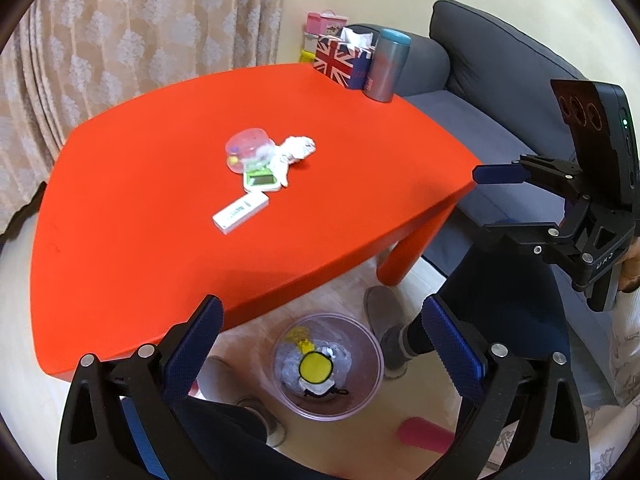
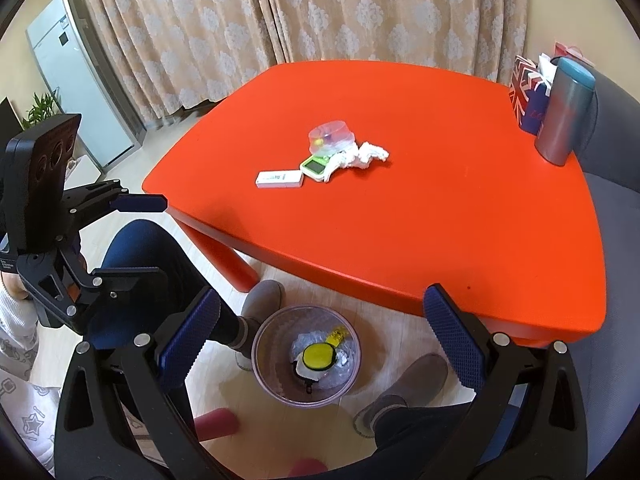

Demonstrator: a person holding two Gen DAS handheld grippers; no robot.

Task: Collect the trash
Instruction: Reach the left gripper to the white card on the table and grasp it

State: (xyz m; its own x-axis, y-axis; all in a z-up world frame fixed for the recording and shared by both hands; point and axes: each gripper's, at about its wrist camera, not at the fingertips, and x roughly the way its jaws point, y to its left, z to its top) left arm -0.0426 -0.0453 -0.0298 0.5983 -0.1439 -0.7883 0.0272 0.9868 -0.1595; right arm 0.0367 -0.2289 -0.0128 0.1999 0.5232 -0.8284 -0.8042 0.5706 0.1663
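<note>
**Both hands empty above the bin, more trash left on the worktop**

Left wrist view: the left hand-held gripper [image 1: 322, 344] stood spread wide and empty over the clear bin [image 1: 327, 366] on the floor, where a yellow-lidded item [image 1: 316, 367] already lay on crumpled wrapping. On the red worktop [image 1: 160, 240] a crumpled white tissue [image 1: 294, 154], a clear plastic cup [image 1: 249, 151], a small green-and-white device [image 1: 262, 181] and a white stick-shaped pack [image 1: 241, 213] sat clustered together. The next pick looked best aimed at the tissue, coming down from above and pinching its bulk.

Right wrist view: the right hand-held gripper [image 2: 322, 342] was likewise released, nothing between its pads, hovering near the bin [image 2: 306, 356]. Since the tissue [image 2: 362, 157] touched the device [image 2: 314, 168] and the cup [image 2: 331, 136], a grip from its free far side would likely avoid dragging neighbours.
</note>
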